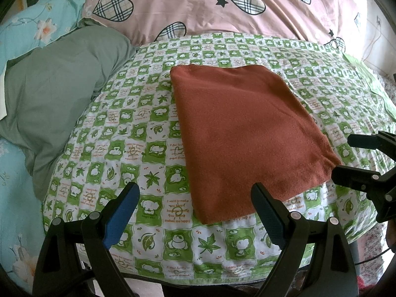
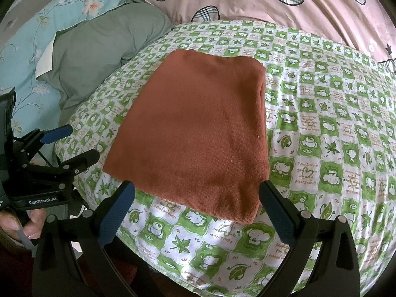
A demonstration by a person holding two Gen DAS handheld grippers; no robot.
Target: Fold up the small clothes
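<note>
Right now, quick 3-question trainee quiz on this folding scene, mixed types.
1. True or false: the left gripper is shut on the rust-orange cloth.
2. What does the cloth lie on? A) pink heart-print quilt B) green-and-white checked sheet C) grey-green pillow
3. Fill in: the right gripper has its fingers ____.

Key: 1 false, its fingers are spread and hold nothing; 2 B; 3 open.

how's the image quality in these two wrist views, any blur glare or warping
Left wrist: sharp, soft daylight, checked sheet bowed by fisheye, washed-out wall at right. Right wrist: rust cloth crisp, no glare, dark vignette corners, faint shadows.
</note>
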